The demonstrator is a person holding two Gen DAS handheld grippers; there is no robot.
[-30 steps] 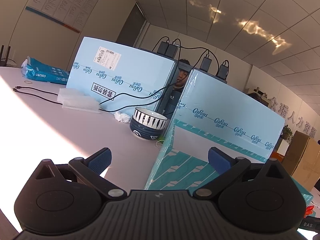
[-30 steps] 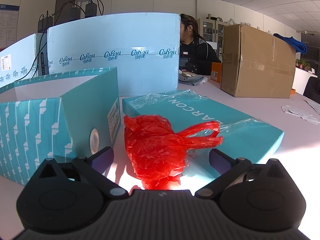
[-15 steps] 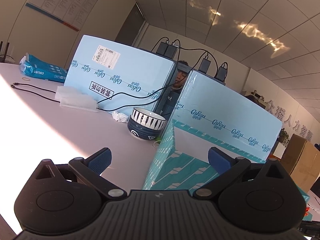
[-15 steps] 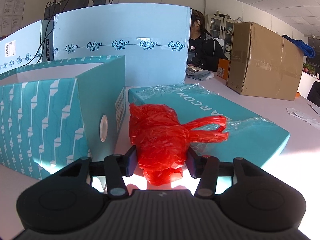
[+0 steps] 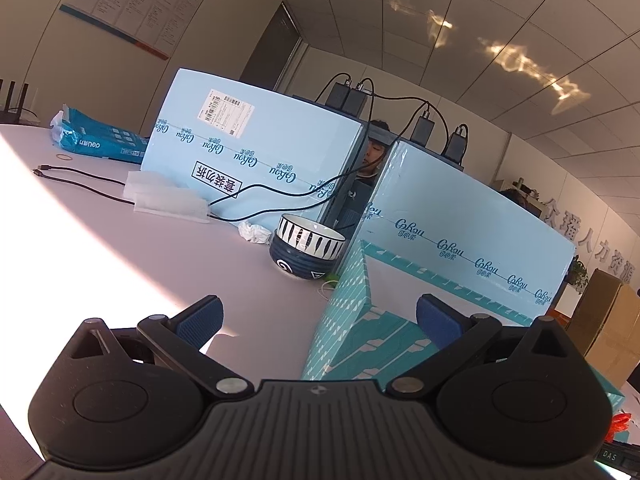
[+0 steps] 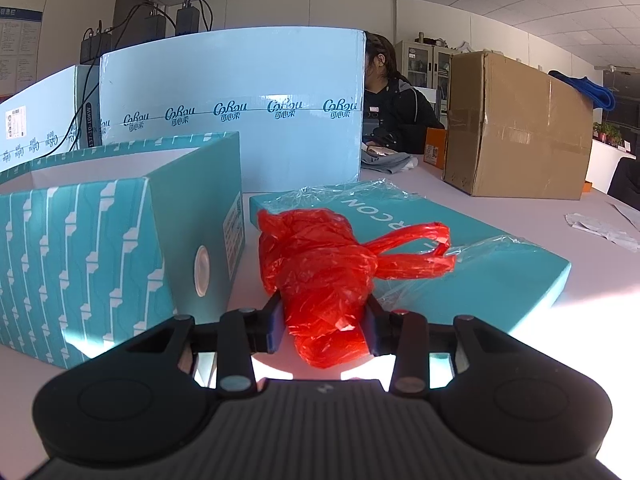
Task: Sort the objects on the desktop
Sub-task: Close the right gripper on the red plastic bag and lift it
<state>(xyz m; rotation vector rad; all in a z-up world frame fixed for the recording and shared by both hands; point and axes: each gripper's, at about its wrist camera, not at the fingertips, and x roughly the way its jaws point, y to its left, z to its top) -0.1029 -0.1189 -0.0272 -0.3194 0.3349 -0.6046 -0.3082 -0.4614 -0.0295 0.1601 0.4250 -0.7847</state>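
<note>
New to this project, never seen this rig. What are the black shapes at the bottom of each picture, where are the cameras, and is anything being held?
There is no robot arm: a person holds a two-finger gripper in each hand, and a fisheye camera on each looks forward along its fingers. The black shapes are the grippers themselves.

In the left wrist view, the left gripper is open and empty, facing a striped bowl on the white table.

In the right wrist view, the right gripper has just been closing; its pads now press a crumpled red plastic bag. Left of the bag stands an open teal box; behind it lies a flat teal box in clear wrap.
</note>
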